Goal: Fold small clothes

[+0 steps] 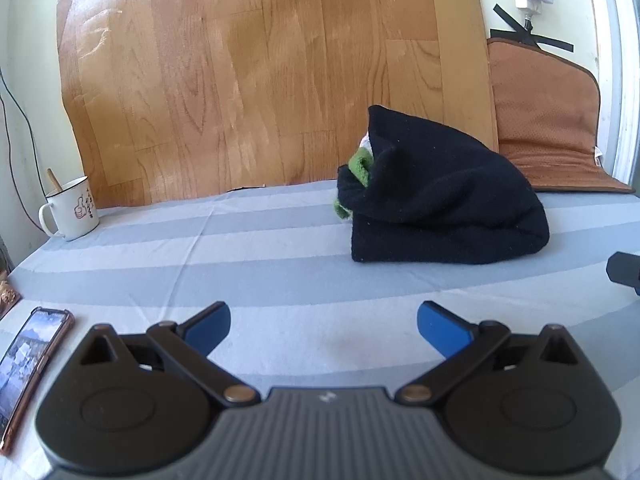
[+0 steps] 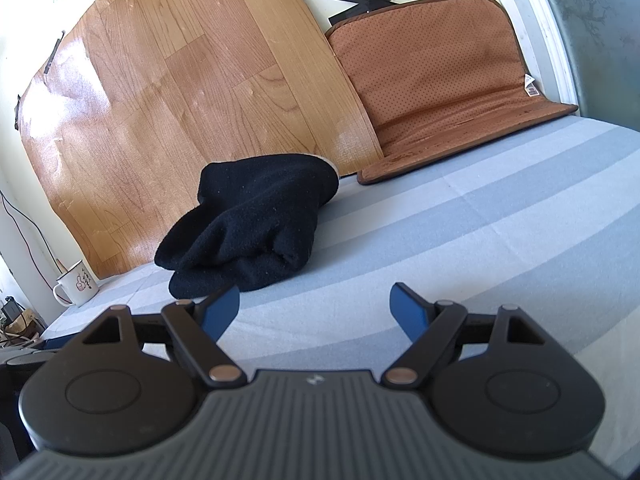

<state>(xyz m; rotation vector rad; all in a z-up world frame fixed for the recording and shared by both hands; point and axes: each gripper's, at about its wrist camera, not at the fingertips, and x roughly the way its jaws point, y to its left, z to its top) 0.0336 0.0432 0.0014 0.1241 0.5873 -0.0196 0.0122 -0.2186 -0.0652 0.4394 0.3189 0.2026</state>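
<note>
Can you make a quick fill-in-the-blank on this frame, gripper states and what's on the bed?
1. The left gripper and right gripper both have their jaws ____.
2. The black garment has a ____ cloth poking from its fold.
3. The white mug carries a ____ drawing.
4. The garment lies on a ____ sheet.

Answers: open; green; thumbs-up; striped
</note>
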